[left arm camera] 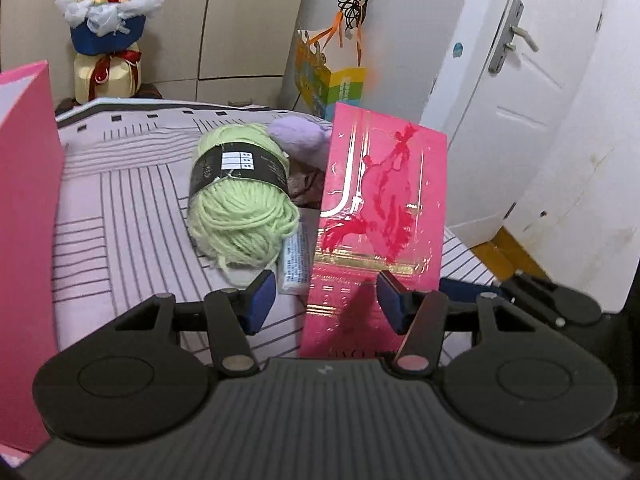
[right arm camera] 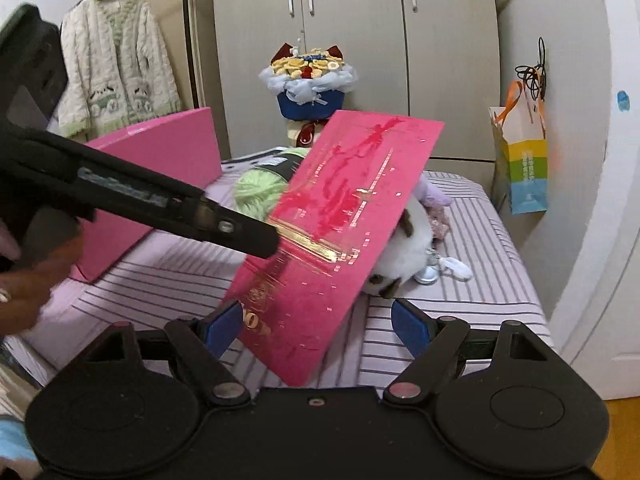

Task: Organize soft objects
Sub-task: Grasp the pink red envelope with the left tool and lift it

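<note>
Nothing sorted yet, as far as I can see: all soft items are loose on the bed (left arm camera: 132, 216), in a pile towards its far right corner. The bed has a flat lilac sheet with thin dark stripes. The pink box (right arm camera: 160, 168), rigid smooth card, stands open at the left edge; its inside is hidden. The pink lid (left arm camera: 380, 200) is a stiff flat panel with glossy gold foil, tilted against the pile. The white plush (right arm camera: 408, 256) is round and fluffy with brown patches, half hidden under the lid. The green yarn ball (left arm camera: 240, 216) is a loose chunky skein with a black paper band. The lilac plush (left arm camera: 300, 136) behind it is fuzzy and mostly hidden. Left gripper (left arm camera: 324, 300): jaws partly closed around the lid's lower edge, not clamped. Right gripper (right arm camera: 316, 328): jaws wide, lid corner between them, not gripped. Left to do, I'd say: clear the lid, box everything.
</note>
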`<action>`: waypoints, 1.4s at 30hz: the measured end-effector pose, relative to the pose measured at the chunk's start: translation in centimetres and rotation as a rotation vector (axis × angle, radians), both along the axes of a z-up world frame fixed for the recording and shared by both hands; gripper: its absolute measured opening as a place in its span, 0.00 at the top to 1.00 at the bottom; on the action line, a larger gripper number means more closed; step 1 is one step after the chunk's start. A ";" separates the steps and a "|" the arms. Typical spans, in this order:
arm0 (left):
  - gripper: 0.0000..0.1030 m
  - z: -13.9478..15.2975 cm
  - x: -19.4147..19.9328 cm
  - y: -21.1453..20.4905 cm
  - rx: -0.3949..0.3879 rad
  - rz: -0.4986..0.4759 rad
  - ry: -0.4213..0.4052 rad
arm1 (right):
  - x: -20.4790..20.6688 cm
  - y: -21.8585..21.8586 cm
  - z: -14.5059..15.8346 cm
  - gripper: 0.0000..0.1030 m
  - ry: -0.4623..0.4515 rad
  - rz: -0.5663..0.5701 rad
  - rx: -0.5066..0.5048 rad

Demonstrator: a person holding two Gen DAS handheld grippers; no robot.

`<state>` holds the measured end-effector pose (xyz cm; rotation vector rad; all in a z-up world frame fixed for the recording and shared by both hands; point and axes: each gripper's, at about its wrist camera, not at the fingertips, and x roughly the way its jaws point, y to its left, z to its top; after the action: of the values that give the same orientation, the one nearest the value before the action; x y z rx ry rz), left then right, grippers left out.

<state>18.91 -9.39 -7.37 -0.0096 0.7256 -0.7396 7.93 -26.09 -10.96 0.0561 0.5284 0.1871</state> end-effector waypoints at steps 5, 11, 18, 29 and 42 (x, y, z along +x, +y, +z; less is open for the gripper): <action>0.56 -0.5 0.3 -0.3 -0.027 -0.003 0.019 | 0.3 0.7 0.0 0.18 -0.002 -0.024 0.005; 0.66 -0.9 0.3 -0.8 -0.048 -0.019 0.082 | 0.9 1.2 -0.1 0.15 0.023 -0.016 0.037; 0.66 -1.0 -0.6 -1.0 -0.044 -0.007 0.127 | 0.8 1.4 0.4 0.10 0.014 -0.047 0.067; 0.62 -0.8 -1.8 -0.5 -0.063 0.006 0.188 | 0.2 2.0 0.5 0.08 0.020 -0.048 0.045; 0.62 2.4 -4.7 0.6 -0.007 -0.017 0.149 | -1.6 2.5 3.8 0.08 0.045 0.021 0.061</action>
<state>14.25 -8.74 -5.01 -0.0653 0.8657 -0.7637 6.32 -23.54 -7.14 0.1140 0.5687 0.2229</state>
